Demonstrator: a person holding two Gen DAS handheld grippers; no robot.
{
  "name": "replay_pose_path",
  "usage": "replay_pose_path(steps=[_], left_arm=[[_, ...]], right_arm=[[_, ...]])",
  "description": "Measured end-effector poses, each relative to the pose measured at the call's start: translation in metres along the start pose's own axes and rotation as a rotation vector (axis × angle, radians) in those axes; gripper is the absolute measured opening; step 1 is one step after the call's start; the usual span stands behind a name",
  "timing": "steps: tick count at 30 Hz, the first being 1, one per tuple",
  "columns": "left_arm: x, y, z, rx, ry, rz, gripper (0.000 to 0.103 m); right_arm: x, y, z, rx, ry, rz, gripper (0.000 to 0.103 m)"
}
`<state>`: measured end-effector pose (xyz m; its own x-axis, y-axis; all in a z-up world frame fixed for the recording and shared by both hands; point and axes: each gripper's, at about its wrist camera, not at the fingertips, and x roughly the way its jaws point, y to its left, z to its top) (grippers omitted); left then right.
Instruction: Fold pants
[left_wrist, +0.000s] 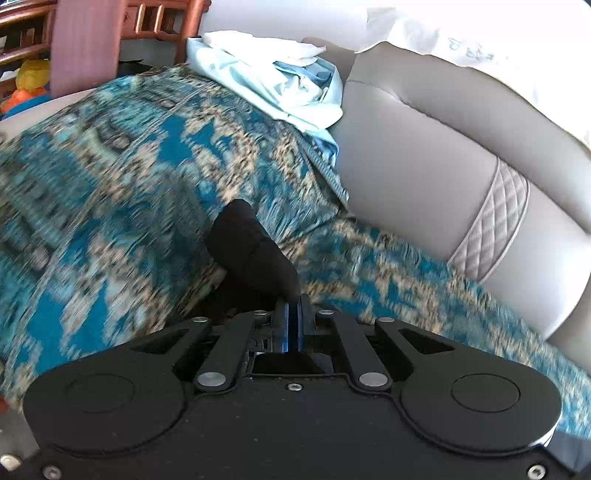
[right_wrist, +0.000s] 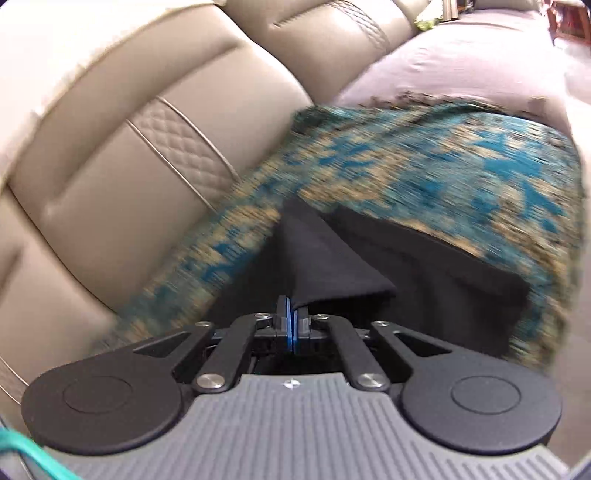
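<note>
The black pants (right_wrist: 417, 273) lie on a teal and beige patterned cover (right_wrist: 461, 166) spread over the sofa seat. In the right wrist view my right gripper (right_wrist: 292, 306) is shut on a raised fold of the black pants, which peaks just above the blue pads. My left gripper (left_wrist: 294, 301) in the left wrist view is shut on another bunched edge of the black pants (left_wrist: 251, 251), which stands up in a dark roll over the patterned cover (left_wrist: 129, 166). Both views are blurred by motion.
The beige leather sofa back (left_wrist: 443, 177) with a quilted band runs behind the seat. A heap of pale blue and white laundry (left_wrist: 280, 77) sits at the far end. A wooden chair (left_wrist: 155, 18) stands beyond. A lilac cushion (right_wrist: 461, 55) lies further along.
</note>
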<state>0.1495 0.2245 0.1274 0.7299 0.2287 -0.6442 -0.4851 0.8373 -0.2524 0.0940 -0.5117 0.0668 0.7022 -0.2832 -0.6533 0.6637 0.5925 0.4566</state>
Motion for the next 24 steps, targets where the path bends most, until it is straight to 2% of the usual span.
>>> replay_pose_path(steps=[5,9,16,24], left_arm=[[-0.024,0.019,-0.034,0.023,0.000,0.030,0.004],[-0.030,0.035,-0.055,0.019,0.036,0.055,0.004],[-0.030,0.048,-0.087,0.046,0.087,0.103,0.004],[-0.026,0.050,-0.101,0.074,0.147,0.128,0.005]], right_arm=[[-0.004,-0.029,-0.027,-0.023,0.048,-0.092,0.003],[-0.011,-0.041,-0.035,-0.047,0.047,-0.117,0.004],[-0.010,-0.046,-0.036,-0.096,0.073,-0.153,0.004],[-0.007,-0.047,-0.030,-0.151,0.096,-0.179,0.004]])
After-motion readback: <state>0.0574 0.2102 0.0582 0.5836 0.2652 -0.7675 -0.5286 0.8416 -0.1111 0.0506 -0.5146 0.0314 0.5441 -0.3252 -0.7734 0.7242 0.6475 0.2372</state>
